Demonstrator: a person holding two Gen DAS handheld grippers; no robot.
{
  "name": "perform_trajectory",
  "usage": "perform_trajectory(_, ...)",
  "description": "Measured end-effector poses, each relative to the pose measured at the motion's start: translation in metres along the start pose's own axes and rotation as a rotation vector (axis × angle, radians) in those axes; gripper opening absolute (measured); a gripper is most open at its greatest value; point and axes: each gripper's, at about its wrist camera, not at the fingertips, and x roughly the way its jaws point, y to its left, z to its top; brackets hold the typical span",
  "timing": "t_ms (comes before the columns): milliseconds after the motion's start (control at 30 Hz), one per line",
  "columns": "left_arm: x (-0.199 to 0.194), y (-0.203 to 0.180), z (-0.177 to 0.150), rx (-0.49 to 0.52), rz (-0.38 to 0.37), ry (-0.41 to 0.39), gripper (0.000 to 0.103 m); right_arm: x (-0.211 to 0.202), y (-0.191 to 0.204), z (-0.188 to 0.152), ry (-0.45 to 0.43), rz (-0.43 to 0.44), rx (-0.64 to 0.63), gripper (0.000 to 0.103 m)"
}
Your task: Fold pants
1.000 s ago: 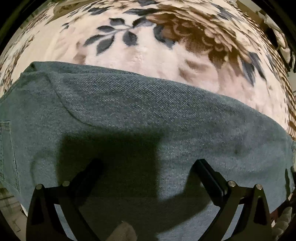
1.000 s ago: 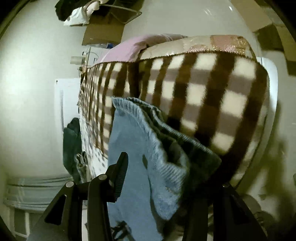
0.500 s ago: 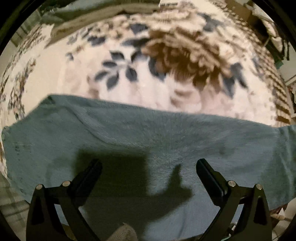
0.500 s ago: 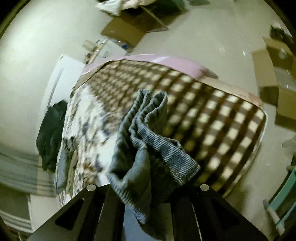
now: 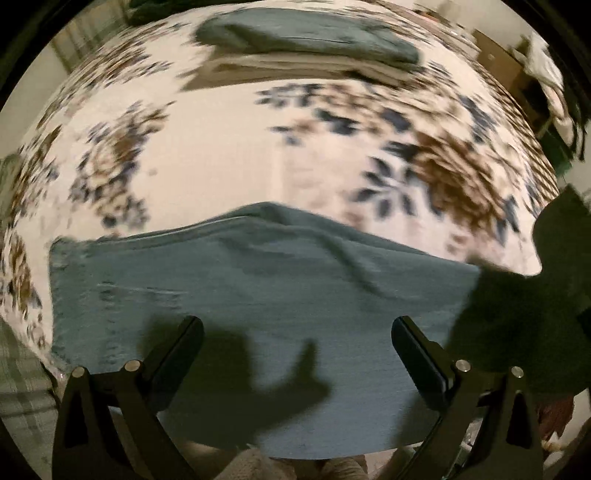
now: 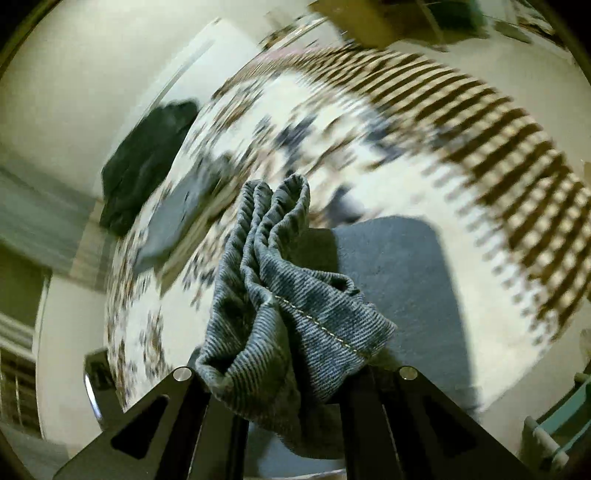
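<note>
Blue-grey jeans (image 5: 266, 295) lie flat on a floral bed blanket (image 5: 229, 147). Over them hovers my left gripper (image 5: 295, 339), open, with nothing between its fingers (image 5: 188, 332). At the right edge of the left wrist view a dark flap of denim (image 5: 517, 314) hangs raised in shadow. In the right wrist view my right gripper (image 6: 288, 373) is shut on a bunched jeans hem (image 6: 288, 288) with a stitched seam, held well above the bed. The fabric hides its fingertips. The rest of the jeans (image 6: 399, 277) lies below.
A stack of folded clothes (image 5: 306, 33) rests at the far side of the bed, also seen as folded clothes (image 6: 184, 214). A dark garment (image 6: 147, 162) lies at the bed's edge. A brown checked blanket (image 6: 517, 155) covers one end. Pale floor surrounds the bed.
My right gripper closed on the jeans hem, lifted it high and rolled. My left gripper rose away from the jeans, so more of the bed shows.
</note>
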Motion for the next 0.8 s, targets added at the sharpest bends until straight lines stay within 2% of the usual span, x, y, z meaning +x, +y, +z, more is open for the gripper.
perform_trajectory(133, 0.001, 0.056, -0.003, -0.092, 0.013, 0.017, 0.103, 0.040, 0.046, -0.040, 0.090, 0.016, -0.094, 0.007)
perform_trajectory(300, 0.004, 0.115, -0.015, -0.190, 0.036, 0.044, 0.103, 0.094, 0.102, -0.108, 0.208, 0.023, -0.263, 0.007)
perform_trajectory(400, 0.009, 0.143, -0.022, -0.237, 0.054, 0.064, 0.103, 0.128, 0.125, -0.151, 0.293, -0.022, -0.385, 0.008)
perform_trajectory(467, 0.010, 0.154, -0.025, -0.262, 0.058, 0.068, 0.103, 0.151, 0.134, -0.177, 0.362, -0.082, -0.467, 0.015)
perform_trajectory(500, 0.010, 0.160, -0.025, -0.277, 0.056, 0.070, 0.103, 0.160, 0.136, -0.185, 0.393, -0.110, -0.504, 0.023)
perform_trajectory(533, 0.008, 0.163, -0.025, -0.289, 0.049, 0.069, 0.103, 0.168, 0.139, -0.193, 0.437, -0.131, -0.546, 0.038)
perform_trajectory(567, 0.006, 0.165, -0.024, -0.297, 0.042, 0.063, 0.103, 0.174, 0.143, -0.203, 0.518, -0.127, -0.588, 0.049)
perform_trajectory(600, 0.003, 0.166, -0.022, -0.304, 0.033, 0.054, 0.103, 0.173, 0.143, -0.206, 0.571, -0.093, -0.595, 0.068)
perform_trajectory(633, 0.001, 0.164, -0.020, -0.306, 0.016, 0.046, 0.103, 0.169, 0.139, -0.202, 0.586, -0.055, -0.581, 0.078)
perform_trajectory(700, -0.001, 0.156, -0.016, -0.299, -0.020, 0.037, 0.103, 0.144, 0.132, -0.191, 0.577, 0.021, -0.519, 0.084)
perform_trajectory(800, 0.005, 0.130, -0.009, -0.254, -0.080, 0.047, 0.103, 0.108, 0.102, -0.163, 0.518, 0.002, -0.404, 0.084)
